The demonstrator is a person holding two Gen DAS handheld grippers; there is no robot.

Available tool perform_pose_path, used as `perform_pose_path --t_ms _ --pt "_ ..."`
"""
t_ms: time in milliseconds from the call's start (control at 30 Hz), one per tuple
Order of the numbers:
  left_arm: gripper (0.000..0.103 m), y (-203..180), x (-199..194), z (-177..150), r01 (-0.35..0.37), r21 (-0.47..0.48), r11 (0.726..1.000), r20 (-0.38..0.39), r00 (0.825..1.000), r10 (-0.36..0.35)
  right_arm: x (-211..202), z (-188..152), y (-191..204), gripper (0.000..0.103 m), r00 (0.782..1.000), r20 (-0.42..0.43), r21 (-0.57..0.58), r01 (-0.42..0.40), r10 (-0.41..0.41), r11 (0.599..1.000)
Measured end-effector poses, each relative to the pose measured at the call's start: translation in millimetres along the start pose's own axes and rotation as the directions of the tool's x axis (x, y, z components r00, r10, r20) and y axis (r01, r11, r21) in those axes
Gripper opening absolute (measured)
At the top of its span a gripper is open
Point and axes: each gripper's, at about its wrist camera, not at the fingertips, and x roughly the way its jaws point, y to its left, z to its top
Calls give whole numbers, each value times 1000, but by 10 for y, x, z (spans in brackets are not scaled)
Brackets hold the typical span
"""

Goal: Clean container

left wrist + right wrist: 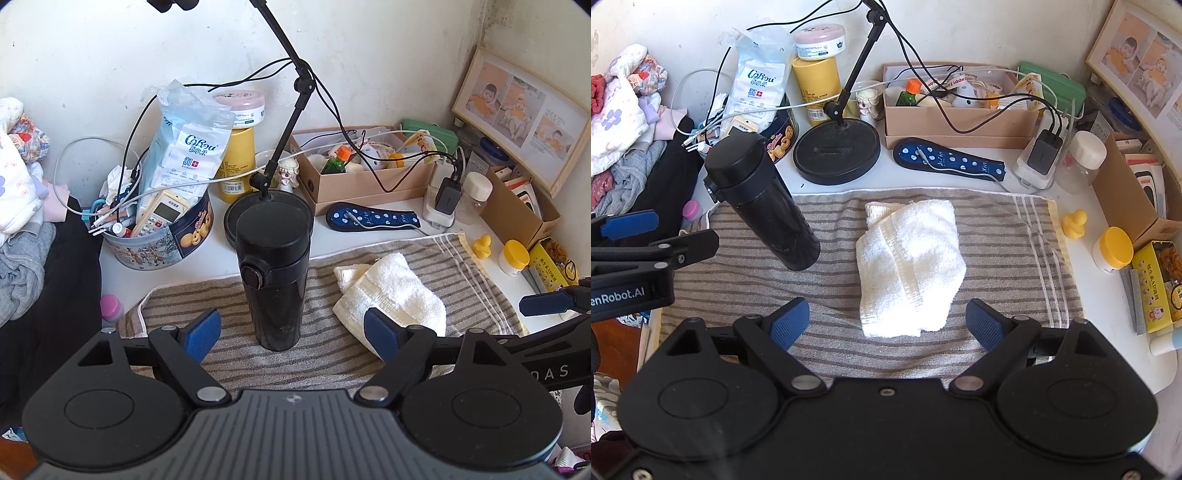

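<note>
A black flask (pixel 273 273) with its lid on stands upright on a brown striped towel (pixel 325 362). My left gripper (pixel 291 322) is open just short of it, and its blue pads (pixel 202 334) touch nothing. To the flask's right lies a folded white cloth (pixel 391 291). In the right wrist view that white cloth (pixel 912 258) lies straight ahead, with the lower end between the fingers of my open right gripper (pixel 886 318), untouched. The flask (pixel 761 199) stands to the left. At the left edge the left gripper's fingers (pixel 628 223) show, apart from the flask.
Behind the towel are a cookie tin (pixel 159 240) full of clutter, a lamp's round black base (pixel 836 151), a cardboard box (pixel 960 114) and a blue power strip (pixel 949 160). A yellow duck (pixel 1075 221) and a yellow-capped jar (pixel 1113 251) sit to the right. Clothes (pixel 624 110) pile up on the left.
</note>
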Motion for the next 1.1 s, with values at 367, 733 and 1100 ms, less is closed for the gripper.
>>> perform_pose_path --t_ms 367,733,1100 --pt "84 -17 -12 -5 2 2 1000 6 1000 -2 -10 5 12 92 1000 -3 -4 0 0 1000" --pt "84 -33 -21 1 3 -2 1000 6 1000 -3 10 14 -12 92 1000 -4 1 -1 1 1000" --pt "84 -57 6 18 3 -4 1000 3 1000 -3 38 13 -33 92 1000 -6 4 0 0 1000"
